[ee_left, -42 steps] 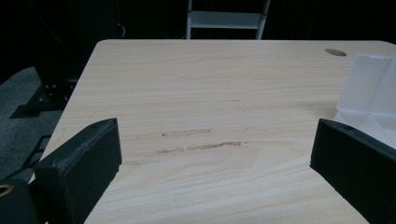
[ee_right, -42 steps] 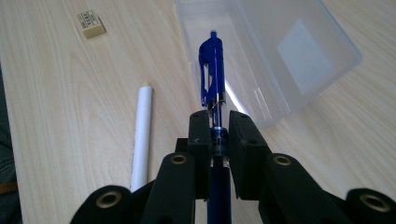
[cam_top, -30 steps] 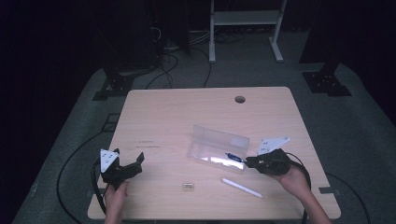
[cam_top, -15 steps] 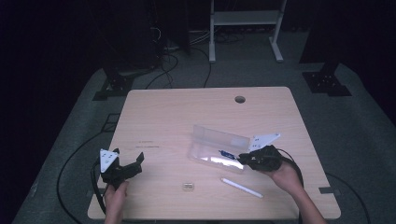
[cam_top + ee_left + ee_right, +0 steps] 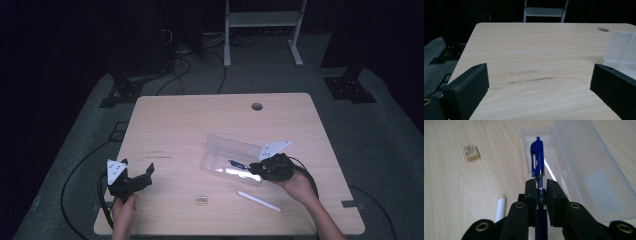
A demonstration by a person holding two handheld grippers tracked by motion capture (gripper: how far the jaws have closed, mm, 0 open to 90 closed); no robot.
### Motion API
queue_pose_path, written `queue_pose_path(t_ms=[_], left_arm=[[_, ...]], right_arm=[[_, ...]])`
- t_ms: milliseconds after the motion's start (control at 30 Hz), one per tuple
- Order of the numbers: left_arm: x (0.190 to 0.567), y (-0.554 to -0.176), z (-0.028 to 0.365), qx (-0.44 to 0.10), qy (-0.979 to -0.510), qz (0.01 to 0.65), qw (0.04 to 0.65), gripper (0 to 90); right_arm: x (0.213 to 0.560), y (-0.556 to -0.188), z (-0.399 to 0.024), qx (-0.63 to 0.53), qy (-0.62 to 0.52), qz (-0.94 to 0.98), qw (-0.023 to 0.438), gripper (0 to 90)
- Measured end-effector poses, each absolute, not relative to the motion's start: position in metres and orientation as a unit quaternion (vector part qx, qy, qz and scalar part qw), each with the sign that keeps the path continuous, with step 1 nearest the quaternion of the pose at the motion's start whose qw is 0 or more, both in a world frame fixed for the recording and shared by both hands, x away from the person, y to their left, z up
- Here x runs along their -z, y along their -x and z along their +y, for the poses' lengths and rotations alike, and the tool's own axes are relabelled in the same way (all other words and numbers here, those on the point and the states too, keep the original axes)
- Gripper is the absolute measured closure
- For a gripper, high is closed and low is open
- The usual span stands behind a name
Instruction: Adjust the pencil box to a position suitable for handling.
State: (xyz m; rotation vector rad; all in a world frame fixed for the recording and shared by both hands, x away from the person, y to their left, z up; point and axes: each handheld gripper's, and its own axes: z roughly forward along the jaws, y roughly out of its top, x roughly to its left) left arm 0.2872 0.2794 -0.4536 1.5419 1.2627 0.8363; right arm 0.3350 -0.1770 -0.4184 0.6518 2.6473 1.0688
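Right tongs [image 5: 540, 185] clamping blue pen [image 5: 537, 157] over clear case [image 5: 584, 170], left tongs [image 5: 136, 176] spread wide, idle.

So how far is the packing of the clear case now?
Done: the case lies open, nothing visibly packed yet. In hand: the right gripper clamps the blue pen over the case. Left: the white pen and the eraser are on the table; the left gripper is open.

We see our black grippers — left gripper [image 5: 135, 176], right gripper [image 5: 254, 169] — brass-coloured screws, grey three-cornered plates, trailing black cables.
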Motion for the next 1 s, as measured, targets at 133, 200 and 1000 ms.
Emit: queue_pose_path(t_ms=[133,200,1000], left_arm=[[0.453,-0.287,0.279,-0.342,-0.631,0.514,0.471,1.1],[0.453,-0.287,0.279,-0.342,-0.631,0.514,0.47,1.1],[0.452,-0.287,0.278,-0.343,-0.632,0.51,0.472,1.1]], right_arm=[[0.419,-0.338,-0.172,-0.362,-0.22,0.9,0.105,79.2],[0.42,-0.34,-0.17,-0.361,-0.221,0.9,0.104,79.2],[0.436,-0.366,-0.146,-0.341,-0.236,0.905,0.099,79.2]])
